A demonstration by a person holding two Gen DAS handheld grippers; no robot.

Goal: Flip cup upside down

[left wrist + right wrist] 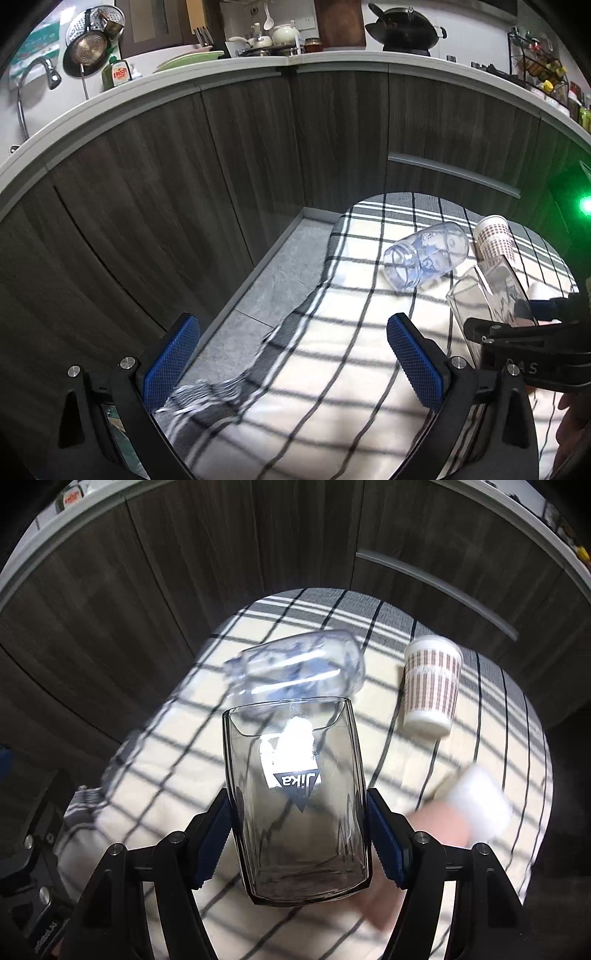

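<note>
Glass fills the near middle of the right wrist view: the clear tumbler (299,797), printed "Jika" with the lettering upside down, is clamped between the blue pads (212,843) of the right gripper (299,834), held off the checked cloth (177,812) with its thick base toward the camera and its open rim pointing away. Behind the tumbler's rim lies a clear bottle (295,672) with blue print, on its side and blurred. To the right of the tumbler and farther back stands a paper cup (430,685) with a brown grid pattern, wide end down on the cloth. A blurred white object (480,805) sits near the tumbler's right side; what it is cannot be told.

From the left wrist view, the left gripper (291,362) stands with its blue pads well apart and nothing between them, to the left of the tumbler (491,299) and above the cloth (332,369). The right gripper (524,325) shows at the right edge. Beyond the tumbler lie the bottle (424,254) and the paper cup (495,238). Farther off are dark wood-grain cabinet fronts (147,206) and a kitchen worktop (332,61) carrying a wok (404,29).
</note>
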